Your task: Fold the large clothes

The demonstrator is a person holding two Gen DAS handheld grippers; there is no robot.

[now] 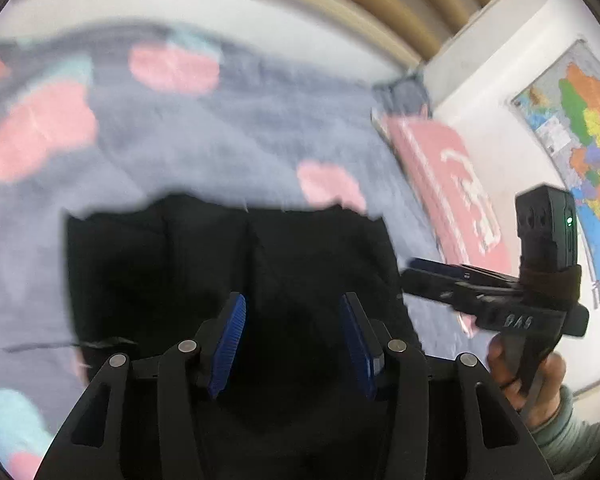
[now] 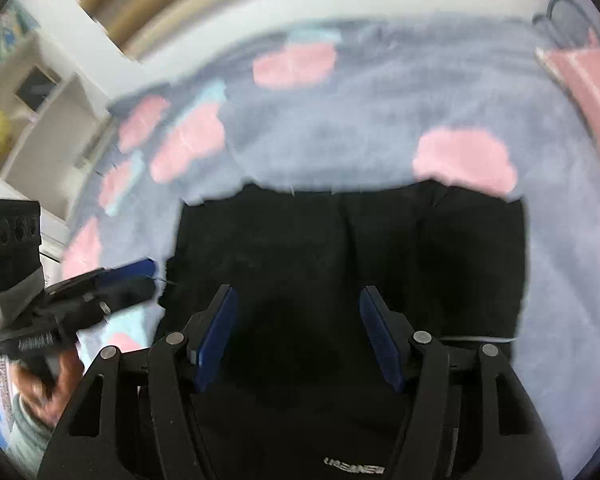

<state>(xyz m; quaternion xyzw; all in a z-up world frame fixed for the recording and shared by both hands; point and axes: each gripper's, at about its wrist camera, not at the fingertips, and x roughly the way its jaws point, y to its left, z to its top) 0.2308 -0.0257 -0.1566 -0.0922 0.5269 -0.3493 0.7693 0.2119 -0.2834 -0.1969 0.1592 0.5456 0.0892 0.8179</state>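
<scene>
Black folded cloth garment lies on the grey plush bedspread, apparently at twelve o'clock under both tools: left tool and right tool released, gaping, equally near.

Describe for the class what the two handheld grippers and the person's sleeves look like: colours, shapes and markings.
Both grippers are black, with linkage arms joined by silver round pins. The left gripper and right gripper each carry two flat, ribbed blue pads. Seen from the side, each has a pistol-style handle topped by a boxy black module, one showing a green light. Raised lettering marks the bodies but is unreadable. The sleeves are pale grey-green.
</scene>
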